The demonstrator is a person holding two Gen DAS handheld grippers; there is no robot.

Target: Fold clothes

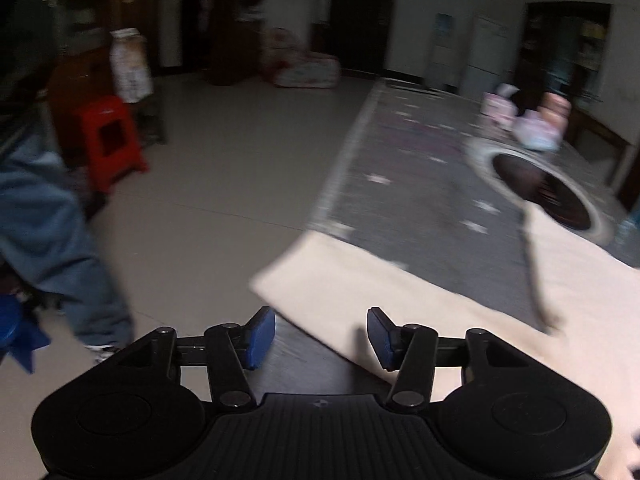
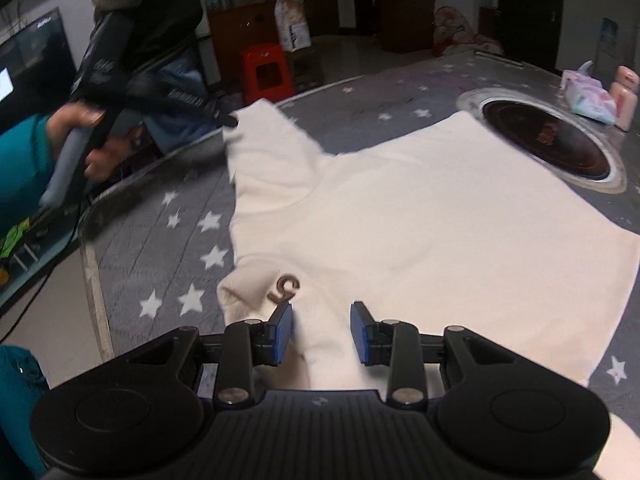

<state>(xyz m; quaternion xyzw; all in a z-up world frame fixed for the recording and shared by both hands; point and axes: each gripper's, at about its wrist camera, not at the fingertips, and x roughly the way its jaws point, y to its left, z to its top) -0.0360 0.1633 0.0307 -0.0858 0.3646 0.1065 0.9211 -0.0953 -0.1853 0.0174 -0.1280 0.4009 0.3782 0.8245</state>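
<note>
A cream sweater lies spread flat on the round table's grey star-print cover. A brown letter patch sits near its close end. My right gripper hovers over that end. Its blue pads stand apart, with a strip of cream cloth lying loose between them. In the right wrist view my left gripper, held by a hand, sits at the far sleeve end. In the blurred left wrist view the left gripper is open just before the sleeve's edge, gripping nothing.
A round dark recess is sunk into the table beyond the sweater, with pink packets behind it. A person in jeans stands at the table's left side. A red stool and a screen stand on the floor side.
</note>
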